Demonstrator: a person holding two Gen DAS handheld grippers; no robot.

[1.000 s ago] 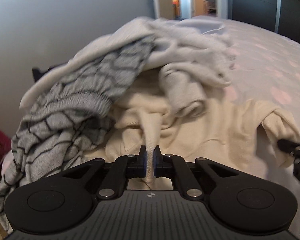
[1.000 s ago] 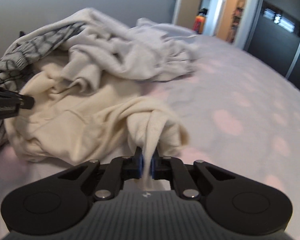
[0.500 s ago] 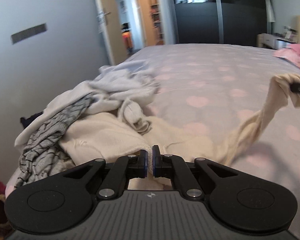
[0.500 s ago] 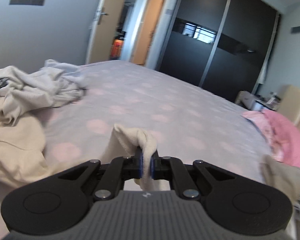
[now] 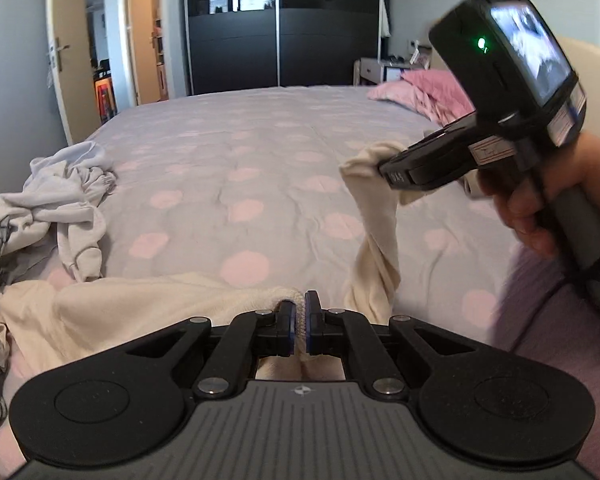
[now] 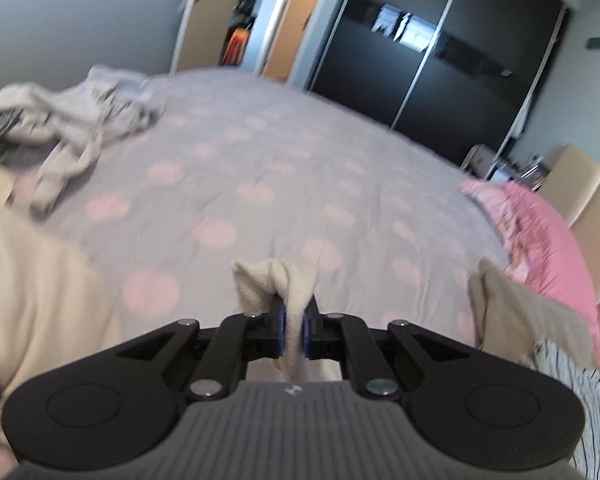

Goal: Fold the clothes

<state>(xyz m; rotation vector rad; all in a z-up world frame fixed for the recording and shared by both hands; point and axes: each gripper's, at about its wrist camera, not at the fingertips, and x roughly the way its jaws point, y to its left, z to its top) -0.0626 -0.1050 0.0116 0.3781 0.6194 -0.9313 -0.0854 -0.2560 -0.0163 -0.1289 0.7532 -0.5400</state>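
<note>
A cream sweater (image 5: 112, 312) lies across the near edge of the bed. My left gripper (image 5: 299, 322) is shut on its ribbed edge. My right gripper (image 6: 294, 332) is shut on another part of the same cream sweater (image 6: 278, 280); it also shows in the left wrist view (image 5: 396, 178), held above the bed at the right, with a twisted strip of cream cloth (image 5: 376, 248) hanging from it down to the body of the garment. The sweater's bulk shows at the left of the right wrist view (image 6: 32, 312).
The bed has a lilac cover with pink dots (image 5: 252, 168). A pile of white and grey clothes (image 5: 56, 204) lies at its left edge. Pink bedding (image 5: 424, 88) and folded beige and striped clothes (image 6: 540, 332) lie at the right. A dark wardrobe (image 5: 276, 24) stands behind.
Both grippers have pulled the cream sweater out of the clothes pile and away to the right. The right gripper has lifted its end up, so the cloth now stretches between the two.
</note>
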